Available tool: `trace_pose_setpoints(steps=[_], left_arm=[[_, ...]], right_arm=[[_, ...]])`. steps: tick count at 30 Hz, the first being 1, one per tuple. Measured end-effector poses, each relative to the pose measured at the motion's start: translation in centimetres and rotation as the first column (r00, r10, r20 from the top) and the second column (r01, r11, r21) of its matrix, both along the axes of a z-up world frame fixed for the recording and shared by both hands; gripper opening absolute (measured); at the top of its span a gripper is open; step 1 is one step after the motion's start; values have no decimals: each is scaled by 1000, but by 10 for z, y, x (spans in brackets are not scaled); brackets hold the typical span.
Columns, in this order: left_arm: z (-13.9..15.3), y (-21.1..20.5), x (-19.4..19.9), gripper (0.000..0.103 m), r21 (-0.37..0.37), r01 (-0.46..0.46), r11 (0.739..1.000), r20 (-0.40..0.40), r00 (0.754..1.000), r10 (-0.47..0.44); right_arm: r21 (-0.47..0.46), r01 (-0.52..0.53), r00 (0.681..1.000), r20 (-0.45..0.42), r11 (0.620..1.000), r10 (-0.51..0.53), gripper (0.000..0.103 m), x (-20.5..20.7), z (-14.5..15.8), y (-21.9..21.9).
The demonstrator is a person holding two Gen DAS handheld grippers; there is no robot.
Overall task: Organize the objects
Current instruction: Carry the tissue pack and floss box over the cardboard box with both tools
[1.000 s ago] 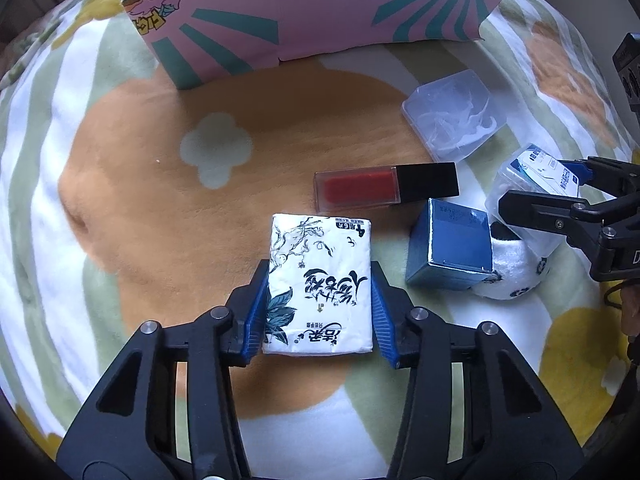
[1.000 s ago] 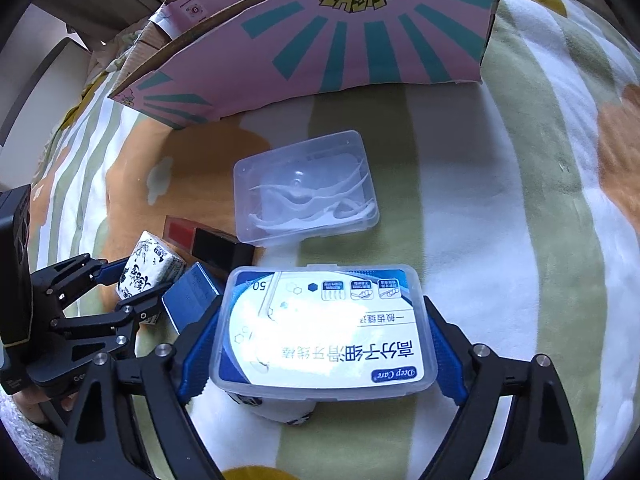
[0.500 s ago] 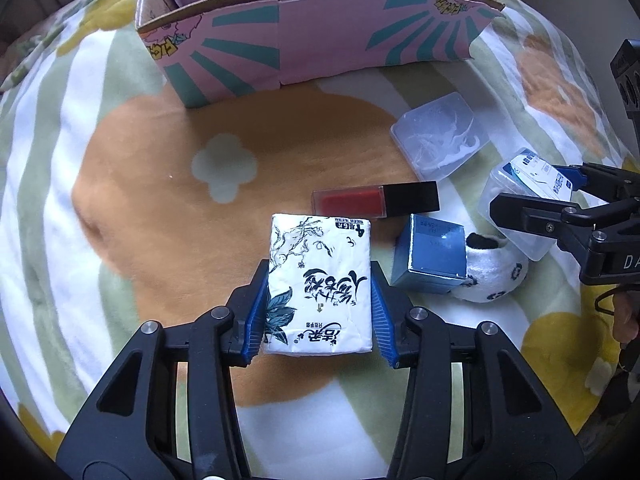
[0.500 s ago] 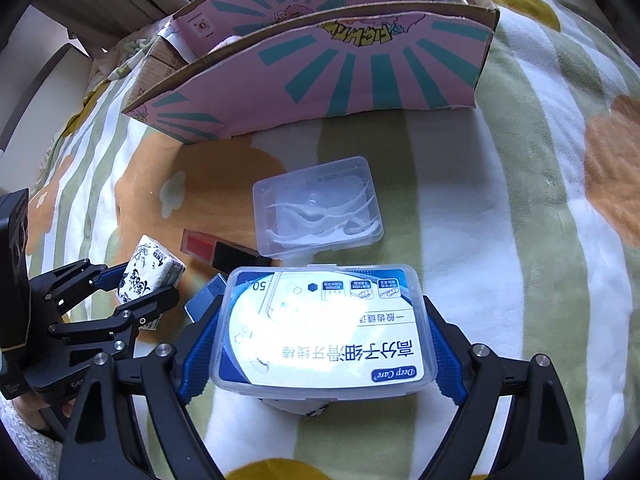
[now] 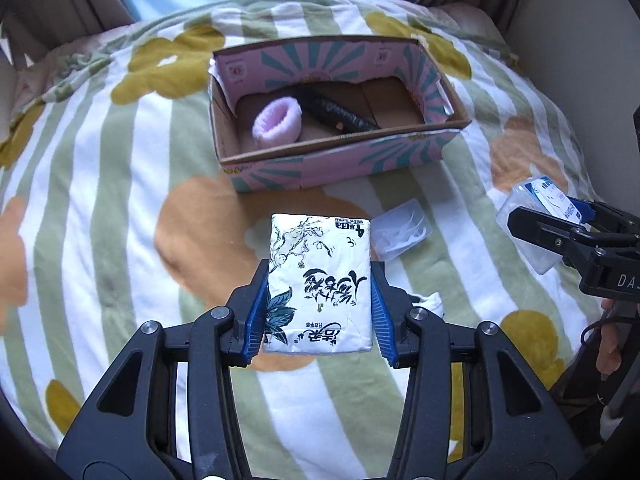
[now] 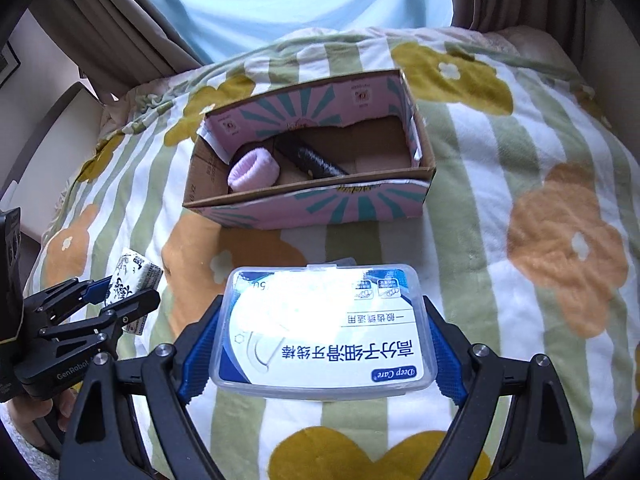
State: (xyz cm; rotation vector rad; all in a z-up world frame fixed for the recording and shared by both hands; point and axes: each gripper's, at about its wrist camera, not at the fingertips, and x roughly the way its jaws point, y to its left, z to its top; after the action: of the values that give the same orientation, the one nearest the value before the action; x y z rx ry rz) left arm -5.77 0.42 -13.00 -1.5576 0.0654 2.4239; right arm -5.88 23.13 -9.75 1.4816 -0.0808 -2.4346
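Pink cardboard box (image 5: 340, 162) beyond floss case (image 5: 400, 234)

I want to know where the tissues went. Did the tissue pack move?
Yes. The tissue pack rose off the blanket between the left gripper fingers, toward the box.

white tissue pack (image 5: 319, 285) clamped, lifted off blanket, floss-pick box (image 6: 322, 327) clamped, pink cardboard box (image 5: 340, 162) open beyond
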Motion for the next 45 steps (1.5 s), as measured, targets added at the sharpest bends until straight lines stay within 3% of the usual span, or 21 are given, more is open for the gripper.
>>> trace_pose_setpoints(steps=[7, 12, 30, 38, 45], left_arm=[[69, -2, 14, 42, 26, -73, 997, -47, 996, 74], [98, 4, 32, 42, 18, -105, 994, -65, 992, 106], [113, 12, 54, 42, 8, -137, 990, -85, 987, 137], [117, 16, 38, 42, 24, -164, 986, -66, 984, 165], [117, 25, -10, 42, 21, -169, 985, -65, 983, 170]], right_arm=[[40, -19, 996, -82, 999, 22, 86, 16, 56, -4], [63, 8, 993, -120, 998, -1, 86, 32, 81, 3], [55, -17, 991, -128, 998, 23, 86, 45, 92, 5], [35, -40, 989, -140, 999, 45, 86, 11, 102, 1], [39, -69, 986, -149, 997, 74, 86, -50, 108, -7]])
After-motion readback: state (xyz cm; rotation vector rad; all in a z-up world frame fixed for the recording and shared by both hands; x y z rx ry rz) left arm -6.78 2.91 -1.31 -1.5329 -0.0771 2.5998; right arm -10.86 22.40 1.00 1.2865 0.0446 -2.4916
